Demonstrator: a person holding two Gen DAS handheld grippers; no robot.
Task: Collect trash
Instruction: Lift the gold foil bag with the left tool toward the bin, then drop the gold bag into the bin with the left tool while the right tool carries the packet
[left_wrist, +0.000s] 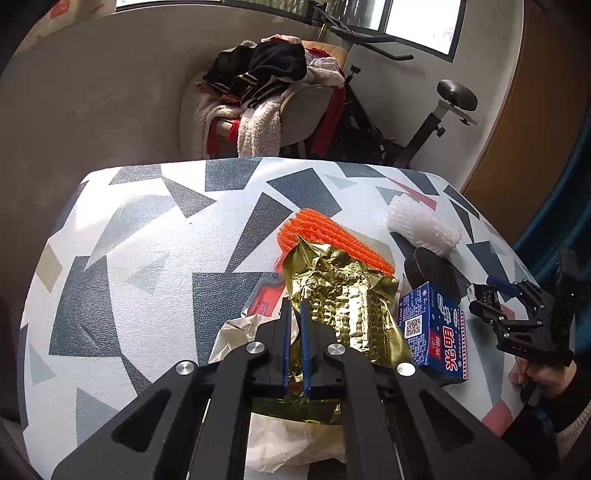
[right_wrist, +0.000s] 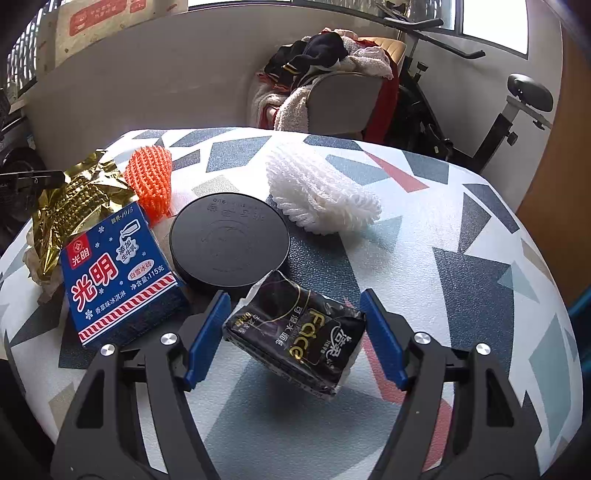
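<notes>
Gold foil wrapper (left_wrist: 343, 306) pinched in left tool (left_wrist: 294, 325); right tool (right_wrist: 295, 332) spread around black tissue pack (right_wrist: 295, 336).

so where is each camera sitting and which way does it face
Left wrist: rides the left hand-held gripper, looking forward over the patterned table toward a chair piled with clothes; its fingers pinch the gold foil wrapper; the right hand-held gripper and the person's hand show at the right edge.
Right wrist: rides the right hand-held gripper, same heading, open around the black tissue pack.
Shared: foil wrapper, blue carton, orange foam net, white foam net, black disc.
</notes>
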